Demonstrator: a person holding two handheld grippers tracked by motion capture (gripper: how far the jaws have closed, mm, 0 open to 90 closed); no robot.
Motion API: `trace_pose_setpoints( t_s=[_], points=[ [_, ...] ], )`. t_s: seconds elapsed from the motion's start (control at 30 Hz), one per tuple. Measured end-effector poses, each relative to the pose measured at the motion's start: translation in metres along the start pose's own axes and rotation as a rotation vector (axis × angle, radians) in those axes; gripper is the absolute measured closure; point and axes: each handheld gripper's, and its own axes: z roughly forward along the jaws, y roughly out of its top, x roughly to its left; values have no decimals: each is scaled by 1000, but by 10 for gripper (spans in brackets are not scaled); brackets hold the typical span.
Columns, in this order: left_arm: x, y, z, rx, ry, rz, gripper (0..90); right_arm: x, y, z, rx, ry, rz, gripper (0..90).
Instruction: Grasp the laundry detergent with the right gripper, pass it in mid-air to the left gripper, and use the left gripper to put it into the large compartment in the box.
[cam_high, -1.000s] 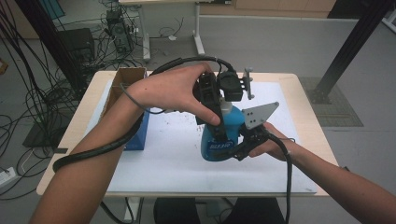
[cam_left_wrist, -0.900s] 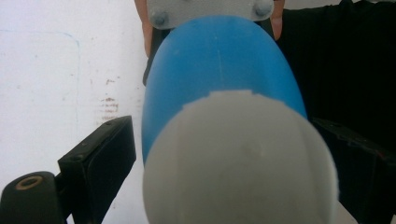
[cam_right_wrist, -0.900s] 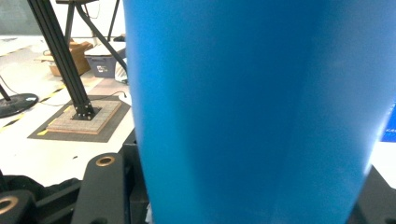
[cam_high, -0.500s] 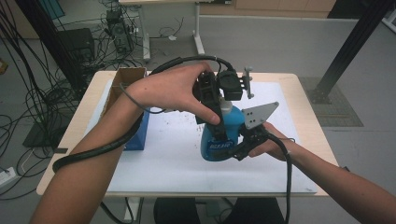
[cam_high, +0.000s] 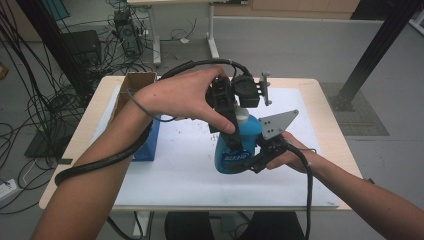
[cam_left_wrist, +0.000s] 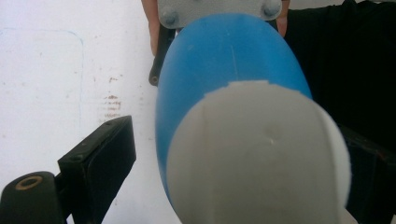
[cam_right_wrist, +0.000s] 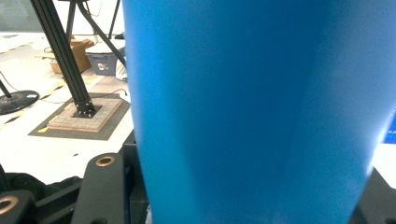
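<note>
Item, far left: open cardboard box (cam_high: 131, 87), with a blue box (cam_high: 150, 142) just beside it on the desk (cam_high: 320, 100).

Item, centre: left gripper (cam_high: 231, 131), held from above; its jaws stand either side of the white cap (cam_left_wrist: 259, 154), apparently not yet closed on it, the left jaw visibly apart from it.

Item, centre-right: blue bottle (cam_high: 235, 150), upright on the white mat (cam_high: 175, 170). Judged rigid plastic, smooth, likely slippery; weight unknown. Best held at the lower body, cap taken separately.

Item, right: right gripper (cam_high: 257, 161), jaws clamped on the bottle's body.
</note>
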Motion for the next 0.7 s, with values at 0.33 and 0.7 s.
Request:
trace_pose_setpoints(
  t_s=[0.33, 0.7],
  points=[
    [-1, 2, -1, 2, -2, 5, 97, 1, 1, -2, 0, -2, -2, 403],
    [-1, 2, -2, 9, 2, 7, 97, 1, 1, -1, -2, 2, -2, 403]
  ],
)
